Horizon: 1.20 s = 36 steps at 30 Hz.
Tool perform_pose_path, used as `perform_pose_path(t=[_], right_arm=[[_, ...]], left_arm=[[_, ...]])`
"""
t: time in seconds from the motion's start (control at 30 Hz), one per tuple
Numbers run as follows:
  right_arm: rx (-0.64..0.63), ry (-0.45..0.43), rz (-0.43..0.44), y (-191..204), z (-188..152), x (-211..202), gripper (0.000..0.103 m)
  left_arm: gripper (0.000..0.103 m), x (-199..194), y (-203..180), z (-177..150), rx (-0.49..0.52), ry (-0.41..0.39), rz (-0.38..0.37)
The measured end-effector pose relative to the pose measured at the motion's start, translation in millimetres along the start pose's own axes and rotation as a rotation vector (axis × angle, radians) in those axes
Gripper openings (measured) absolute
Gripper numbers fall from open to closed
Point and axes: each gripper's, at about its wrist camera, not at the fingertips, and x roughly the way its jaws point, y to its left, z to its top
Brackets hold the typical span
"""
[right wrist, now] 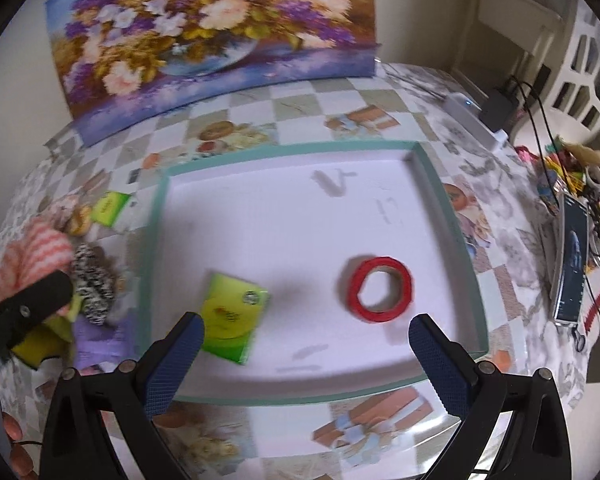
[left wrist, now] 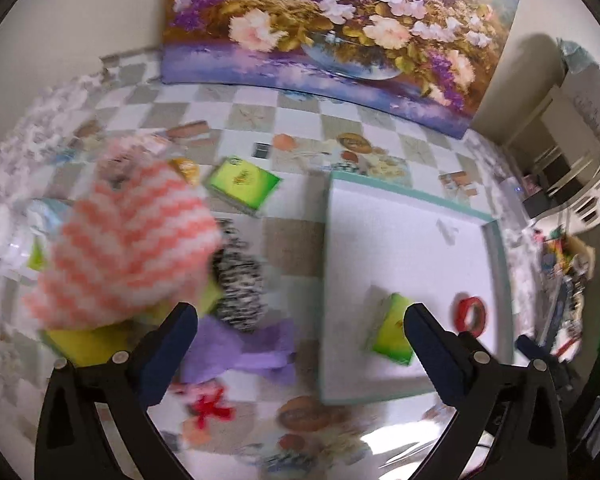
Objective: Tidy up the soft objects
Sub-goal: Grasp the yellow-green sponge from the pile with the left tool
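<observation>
- Nearest the lens in the left wrist view, the left gripper (left wrist: 300,320) fills the bottom of the frame, its blue-padded jaws spread wide with nothing between them.
- The right gripper (right wrist: 306,332) stands just as wide in its own view, also empty, hanging over the near rim of the white tray (right wrist: 380,160).
- Inside the tray lie a green tissue pack (right wrist: 232,316) at lower left and a red tape roll (right wrist: 380,290) to its right, apart from each other.
- The soft things waiting are heaped at the left of the left view: a pink-and-white striped cloth (left wrist: 128,248) on top, a black-and-white knitted piece (left wrist: 238,284) beside it, a purple cloth (left wrist: 252,348) below and a yellow sponge (left wrist: 80,344) under the stripes.
- A second green pack (left wrist: 242,184) lies on the checked tablecloth (left wrist: 288,240) in the middle of that frame, outside the tray.
- Step, as I judge it: between placements, both claws free; next calls for the left claw to drop onto one item of the heap and close on it alone.
- Only the right view shows the whole tray floor and the phone (right wrist: 572,256) at far right; only the left view shows the heap in any detail, though blurred.
</observation>
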Motion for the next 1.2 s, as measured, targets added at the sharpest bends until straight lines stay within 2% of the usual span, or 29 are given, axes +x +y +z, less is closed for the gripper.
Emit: perform_pose_path(t=[0.07, 0.17, 0.3, 0.53, 0.67, 0.8, 1.0, 1.2], right_arm=[[-0.005, -0.002, 0.037, 9.4, -2.1, -4.7, 0.103], [-0.016, 0.01, 0.083, 24.0, -5.3, -7.4, 0.103], [-0.069, 0.022, 0.081, 47.0, -11.4, -8.1, 0.103], [-0.125, 0.025, 0.098, 75.2, -19.7, -12.3, 0.103], [-0.156, 0.042, 0.131, 96.1, -26.6, -10.6, 0.103], [-0.192, 0.081, 0.162, 116.3, -35.7, -3.4, 0.103], [-0.266, 0.104, 0.141, 137.8, -46.1, 2.0, 0.103], [-0.287, 0.11, 0.125, 137.8, -48.3, 3.4, 0.103]], left_arm=[[0.103, -9.8, 7.0, -1.4, 0.013, -0.01, 0.052], [0.103, -25.7, 24.2, 0.0, -0.021, -0.043, 0.067], [0.103, -43.5, 49.6, 1.9, -0.08, -0.071, 0.062], [0.103, -57.4, 94.6, -0.3, -0.168, -0.089, 0.124], [0.103, -54.0, 117.6, -5.0, -0.231, -0.067, 0.131], [0.103, -47.4, 126.3, -11.8, -0.25, -0.044, 0.132], [0.103, -30.3, 125.8, -25.2, -0.229, 0.018, 0.169], [0.1, -5.2, 124.0, -29.9, -0.217, 0.084, 0.205]])
